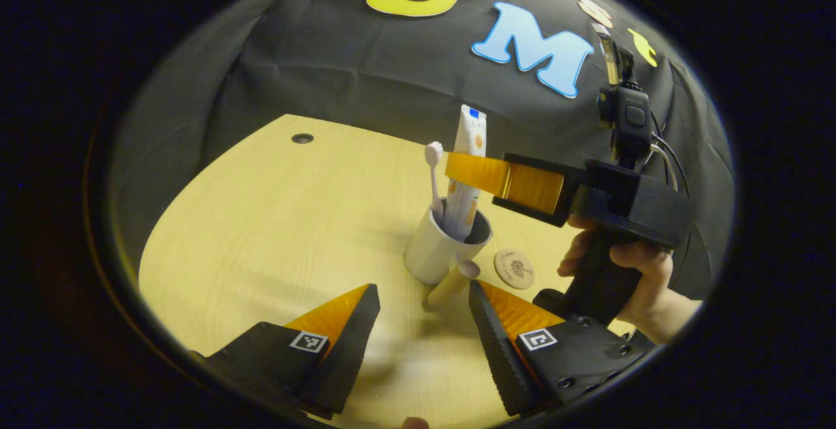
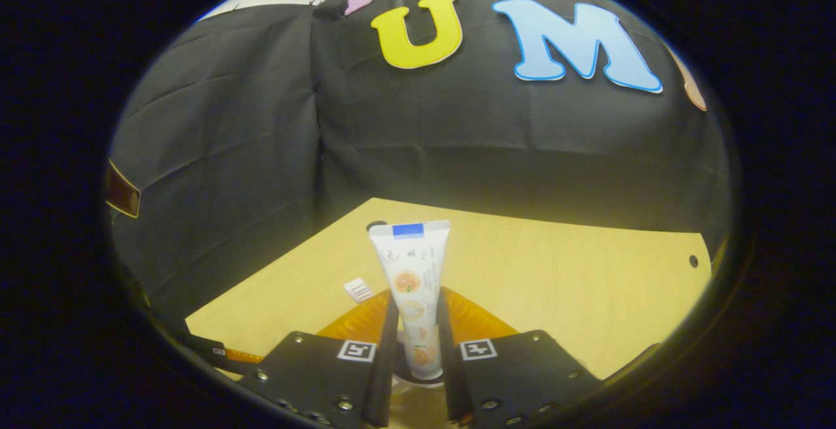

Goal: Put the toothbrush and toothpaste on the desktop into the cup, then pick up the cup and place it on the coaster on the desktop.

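In the left gripper view, the white cup (image 1: 439,246) stands upright near the middle of the wooden surface (image 1: 261,233), with the toothbrush (image 1: 434,177) already in it, bristles up, and the toothpaste tube (image 1: 465,174) standing in it too. The right tool (image 1: 460,169) reaches in from the right, held by a hand (image 1: 627,272), its fingers level with the tube's upper part. The left tool (image 1: 421,324) hangs wide and empty just before the cup's wooden handle (image 1: 450,282). The round coaster (image 1: 514,268) lies flat just beside the cup.

The cup looks rigid and smooth, probably light but top-heavy with tall contents; I judge the handle or the rim wall the safest hold, kept upright.

In the right gripper view, the right tool (image 2: 418,344) has its fingers narrow on either side of the tube (image 2: 413,292), seemingly pressing it. The tube looks soft, so it should squash under a hard squeeze. The surface (image 2: 555,272) beyond it is bare, pale, smooth wood, backed closely by the black cloth wall (image 2: 457,142).
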Action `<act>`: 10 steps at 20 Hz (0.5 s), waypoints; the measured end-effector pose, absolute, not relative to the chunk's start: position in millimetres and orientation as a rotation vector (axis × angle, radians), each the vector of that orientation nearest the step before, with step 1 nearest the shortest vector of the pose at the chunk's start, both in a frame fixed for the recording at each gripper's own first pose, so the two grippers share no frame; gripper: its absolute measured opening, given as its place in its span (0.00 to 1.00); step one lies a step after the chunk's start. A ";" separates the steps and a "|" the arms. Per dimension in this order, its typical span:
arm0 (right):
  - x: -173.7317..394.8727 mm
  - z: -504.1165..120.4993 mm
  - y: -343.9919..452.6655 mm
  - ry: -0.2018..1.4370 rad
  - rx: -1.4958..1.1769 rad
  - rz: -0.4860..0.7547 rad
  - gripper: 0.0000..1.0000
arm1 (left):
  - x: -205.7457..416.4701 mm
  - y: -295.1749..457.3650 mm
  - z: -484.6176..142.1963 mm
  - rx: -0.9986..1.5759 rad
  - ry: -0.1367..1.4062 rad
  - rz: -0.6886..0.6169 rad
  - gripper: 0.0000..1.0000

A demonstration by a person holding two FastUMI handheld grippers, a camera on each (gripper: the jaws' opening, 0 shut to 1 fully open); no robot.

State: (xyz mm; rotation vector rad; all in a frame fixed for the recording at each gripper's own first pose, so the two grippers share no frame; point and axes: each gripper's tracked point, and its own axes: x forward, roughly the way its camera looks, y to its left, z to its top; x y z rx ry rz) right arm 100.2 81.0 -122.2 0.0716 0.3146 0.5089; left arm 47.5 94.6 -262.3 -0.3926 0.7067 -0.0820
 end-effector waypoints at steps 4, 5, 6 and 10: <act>97.2 -126.5 79.4 0.327 0.061 0.500 0.60 | 48.0 90.9 -262.6 -0.393 0.709 -0.090 0.91; 95.6 -126.4 79.4 0.336 0.059 0.507 0.51 | 48.4 91.3 -262.1 -0.392 0.709 -0.090 0.91; 93.9 -125.2 77.5 0.336 0.058 0.505 0.60 | 48.0 90.8 -262.2 -0.390 0.710 -0.091 0.91; 97.3 -120.5 69.7 0.318 0.024 0.472 0.51 | 51.0 89.1 -265.3 -0.383 0.711 -0.095 0.91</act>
